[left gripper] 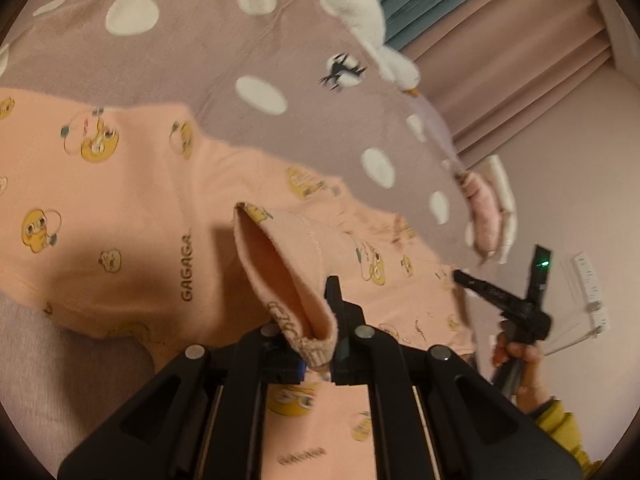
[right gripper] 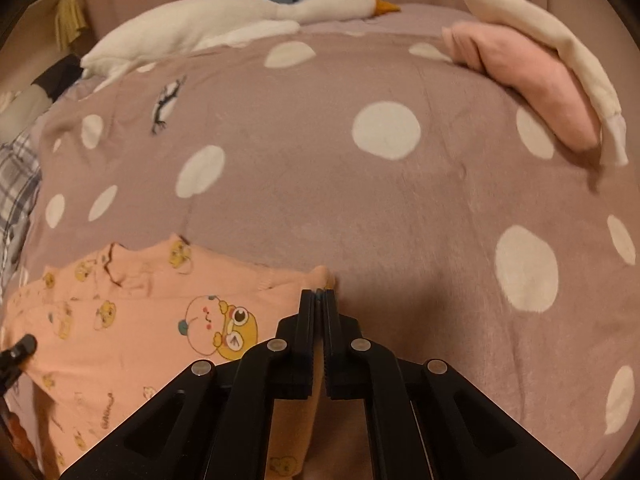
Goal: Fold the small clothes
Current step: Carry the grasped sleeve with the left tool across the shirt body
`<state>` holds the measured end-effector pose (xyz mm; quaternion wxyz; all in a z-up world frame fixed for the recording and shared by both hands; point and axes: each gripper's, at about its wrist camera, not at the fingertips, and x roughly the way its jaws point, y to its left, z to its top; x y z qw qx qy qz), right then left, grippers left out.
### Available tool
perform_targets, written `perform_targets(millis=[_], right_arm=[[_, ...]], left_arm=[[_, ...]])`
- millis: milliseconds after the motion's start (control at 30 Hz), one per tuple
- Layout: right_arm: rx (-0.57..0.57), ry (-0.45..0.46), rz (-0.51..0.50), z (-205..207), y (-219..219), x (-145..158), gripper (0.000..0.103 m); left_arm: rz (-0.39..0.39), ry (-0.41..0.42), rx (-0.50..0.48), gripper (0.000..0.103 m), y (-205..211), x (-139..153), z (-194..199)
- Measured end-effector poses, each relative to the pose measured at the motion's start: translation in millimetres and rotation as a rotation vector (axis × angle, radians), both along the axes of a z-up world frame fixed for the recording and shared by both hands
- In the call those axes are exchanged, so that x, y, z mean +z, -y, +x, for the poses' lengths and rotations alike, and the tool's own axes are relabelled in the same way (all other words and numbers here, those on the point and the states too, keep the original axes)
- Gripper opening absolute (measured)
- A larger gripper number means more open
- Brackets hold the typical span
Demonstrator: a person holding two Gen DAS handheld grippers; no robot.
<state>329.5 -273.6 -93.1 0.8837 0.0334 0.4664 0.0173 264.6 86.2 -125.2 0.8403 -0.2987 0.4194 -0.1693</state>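
Pinching peach garment (right gripper: 132,320) edges, both fingers closed, bedspread (right gripper: 360,200) beyond.

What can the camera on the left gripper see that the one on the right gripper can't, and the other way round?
Only the left wrist view shows the person's hand in a yellow sleeve and the ribbed cuff pinched in the left gripper.

Only the right wrist view shows the white plush goose's head and orange beak, and the right gripper shut on the garment's edge.

Both show the peach duck-print garment, the mauve polka-dot blanket and the folded pink and cream clothes.
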Motion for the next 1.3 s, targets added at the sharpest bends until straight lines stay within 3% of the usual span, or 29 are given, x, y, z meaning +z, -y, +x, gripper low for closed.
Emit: perform_targets(millis=[133, 200, 267, 333, 433, 567, 733, 800, 833, 867, 933, 1100, 1300], right_arm=[[-0.072, -0.024, -0.126, 2, 1, -8, 0.002], [-0.068, 0.025, -0.073, -10, -1, 6, 0.002], [0.004, 0.090, 0.010, -28, -13, 24, 0.002], [0.123, 0.079, 0.067, -44, -36, 25, 0.002], [0.196, -0.003, -0.003, -59, -61, 0, 0.002], [0.161, -0.060, -0.142, -71, -62, -27, 0.002], [0.080, -0.049, -0.143, -80, -53, -18, 0.002], [0.072, -0.020, -0.145, -85, -58, -9, 0.003], [0.078, 0.004, -0.139, -92, -61, -2, 0.005], [0.088, 0.025, -0.125, -99, -65, 5, 0.006], [0.109, 0.062, -0.086, -117, -72, 16, 0.011], [0.167, 0.094, -0.001, -150, -91, 28, 0.035], [0.246, 0.086, 0.062, -175, -117, 29, 0.036]], left_arm=[[0.039, -0.057, 0.016, 0.008, -2, -19, 11], [0.033, -0.056, 0.006, 0.009, -4, -15, 13], [0.045, -0.050, 0.004, 0.010, -5, -12, 11], [0.032, -0.059, 0.006, 0.010, -6, -15, 11], [0.017, -0.077, 0.010, 0.011, -10, -16, 11], [0.051, -0.085, 0.024, 0.015, -20, -9, 5], [0.051, -0.103, 0.116, 0.015, -68, -3, -20], [0.031, -0.101, 0.165, 0.021, -92, 2, -36], [0.024, -0.100, 0.193, 0.034, -105, 4, -46], [0.017, -0.099, 0.228, 0.053, -119, 6, -55], [-0.015, -0.090, 0.313, 0.069, -148, 9, -76], [-0.120, -0.106, 0.474, 0.069, -212, 3, -109], [-0.239, -0.121, 0.566, 0.069, -257, -11, -110]])
